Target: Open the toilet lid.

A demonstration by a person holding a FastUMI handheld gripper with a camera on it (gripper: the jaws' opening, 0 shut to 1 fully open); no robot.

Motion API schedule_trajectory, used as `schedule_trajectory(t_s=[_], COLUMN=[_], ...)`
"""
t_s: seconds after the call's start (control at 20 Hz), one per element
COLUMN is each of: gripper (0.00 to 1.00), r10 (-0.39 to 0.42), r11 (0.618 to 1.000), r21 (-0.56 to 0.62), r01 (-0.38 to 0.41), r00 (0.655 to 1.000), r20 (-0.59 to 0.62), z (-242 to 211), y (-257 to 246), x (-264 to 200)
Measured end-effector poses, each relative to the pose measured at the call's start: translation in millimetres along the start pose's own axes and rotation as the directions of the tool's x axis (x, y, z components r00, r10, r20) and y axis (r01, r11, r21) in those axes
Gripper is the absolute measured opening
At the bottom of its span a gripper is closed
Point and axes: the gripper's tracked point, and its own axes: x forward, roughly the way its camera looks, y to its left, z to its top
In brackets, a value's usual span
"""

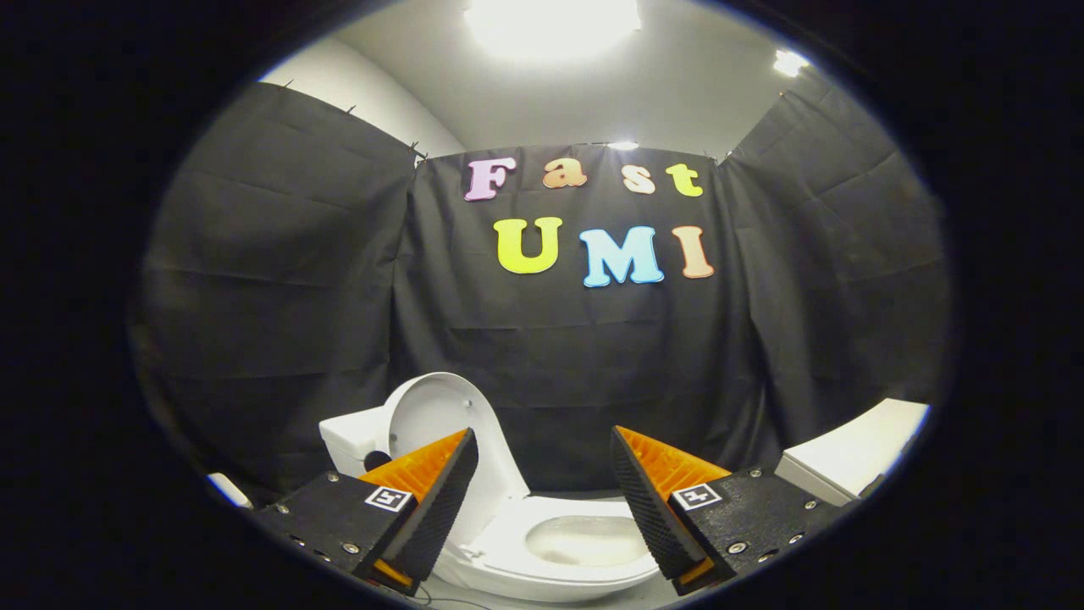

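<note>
While my jaws (544,500) stood wide apart and held nothing, the toilet (559,551) was just ahead of them and below. Its lid (440,415) was already raised, standing upright against the tank (351,440), partly behind my left finger. Between the fingers I saw the open seat (508,559) and the bowl (589,542). Beyond my right finger was a white box-like thing (855,457), near the black cloth wall (593,373).

Raised toilet lid (436,424) left of apart-standing gripper (542,500) fingers, seemingly free gap between.
</note>
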Motion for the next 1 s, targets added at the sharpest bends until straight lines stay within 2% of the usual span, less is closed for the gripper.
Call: schedule_trajectory(t_s=[0.35, 0.55, 1.0], gripper=[0.96, 0.95, 0.95], r10=[-0.062, -0.107, -0.133], r11=[0.995, 0.992, 0.991], r21=[-0.077, -0.072, -0.016], r01=[0.059, 0.105, 0.132], r00=[0.998, 0.994, 0.990], r20=[-0.030, -0.033, -0.042], z=[-27, -42, -60], y=[-40, -59, -78], x=[-31, -44, -62])
